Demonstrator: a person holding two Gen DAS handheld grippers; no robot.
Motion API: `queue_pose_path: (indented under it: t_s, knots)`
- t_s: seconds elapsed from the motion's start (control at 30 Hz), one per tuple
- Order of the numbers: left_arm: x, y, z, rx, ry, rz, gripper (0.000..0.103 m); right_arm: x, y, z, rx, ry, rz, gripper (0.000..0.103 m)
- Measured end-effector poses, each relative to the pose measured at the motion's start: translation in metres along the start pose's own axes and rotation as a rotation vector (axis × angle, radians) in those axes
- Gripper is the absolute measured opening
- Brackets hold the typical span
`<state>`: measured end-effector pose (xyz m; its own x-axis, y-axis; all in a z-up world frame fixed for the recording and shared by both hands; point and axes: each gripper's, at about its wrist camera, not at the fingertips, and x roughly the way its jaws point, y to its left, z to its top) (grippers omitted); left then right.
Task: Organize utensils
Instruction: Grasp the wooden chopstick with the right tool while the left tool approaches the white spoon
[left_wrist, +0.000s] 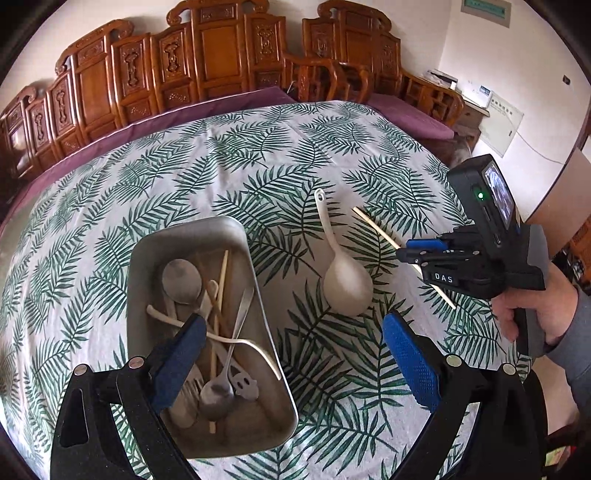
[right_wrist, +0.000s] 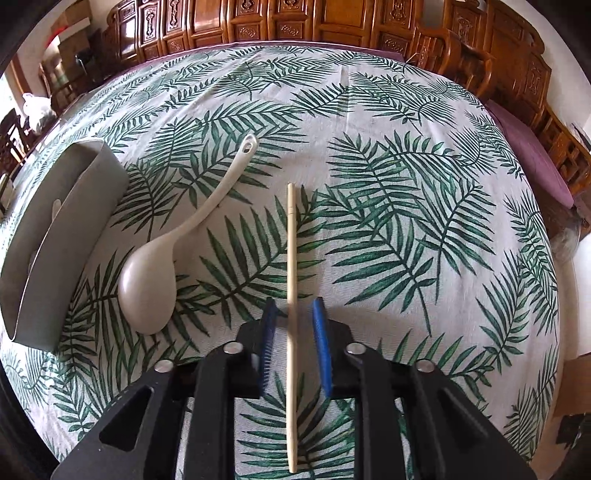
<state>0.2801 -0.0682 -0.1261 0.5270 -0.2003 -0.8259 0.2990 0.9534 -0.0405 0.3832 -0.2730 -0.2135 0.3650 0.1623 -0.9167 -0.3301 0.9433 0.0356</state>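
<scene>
Metal tray (left_wrist: 266, 295) at left holds assorted utensils. Left gripper (left_wrist: 291, 354) hovers, jaws wide apart, empty. White spoon (right_wrist: 155, 273) lies loose. Right gripper (right_wrist: 293, 314) straddles chopstick (right_wrist: 291, 258), jaws unclosed; next: close, lift.

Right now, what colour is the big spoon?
White, clearest in the right wrist view: the spoon.

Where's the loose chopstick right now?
The chopstick lies on the leaf-print tablecloth, running between the right gripper's open fingers, with the white ladle spoon just to its left.
</scene>
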Motion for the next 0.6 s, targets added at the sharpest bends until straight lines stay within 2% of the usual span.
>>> queue_pose_path:
  t_s: [0.03, 0.07, 0.27, 0.6]
  knots:
    - [0.003, -0.002, 0.002, 0.002, 0.003, -0.002, 0.093, 0.000, -0.001, -0.001, 0.001, 0.000, 0.002, 0.014]
    - [0.004, -0.003, 0.003, 0.004, 0.006, -0.002, 0.093, -0.001, -0.003, -0.002, 0.000, 0.001, 0.002, 0.006]
    - [0.017, -0.017, 0.011, 0.029, 0.017, -0.013, 0.093, -0.007, -0.017, -0.015, 0.021, 0.009, 0.005, 0.006]
    - [0.045, -0.033, 0.028, 0.076, 0.048, -0.022, 0.093, -0.009, -0.021, -0.026, 0.046, -0.050, 0.018, 0.006]
